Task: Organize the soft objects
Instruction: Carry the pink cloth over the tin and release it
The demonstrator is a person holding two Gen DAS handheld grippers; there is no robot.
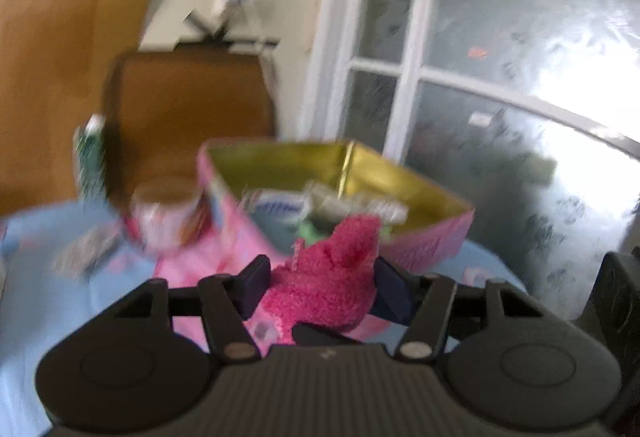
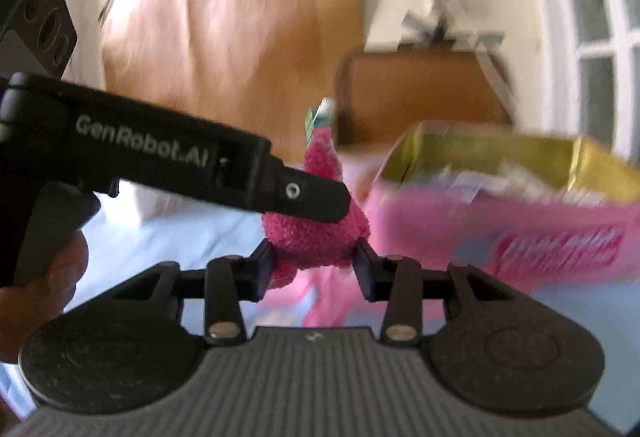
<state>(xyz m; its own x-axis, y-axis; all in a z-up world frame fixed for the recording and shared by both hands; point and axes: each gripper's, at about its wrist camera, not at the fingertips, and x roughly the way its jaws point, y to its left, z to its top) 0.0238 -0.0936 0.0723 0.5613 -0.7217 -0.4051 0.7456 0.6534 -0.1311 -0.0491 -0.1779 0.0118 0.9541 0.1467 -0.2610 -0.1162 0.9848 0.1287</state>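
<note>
One pink box, open-topped with a gold lining, sits on the blue-covered table and holds several packets, blurred beyond counting. One fluffy magenta sock hangs just before it, light, limp and compressible, best pinched mid-body. The left gripper and right gripper both clamp it.

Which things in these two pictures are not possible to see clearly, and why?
- Contents of the pink box, left wrist view: blurred, partly behind the pink fuzzy cloth.
- Print on the box, right wrist view: motion blur, unreadable.
- Cloth's upper middle, right wrist view: hidden by the left gripper.
- Cup, left wrist view: pattern blurred.
- Person's hand: cut by the left edge.
</note>
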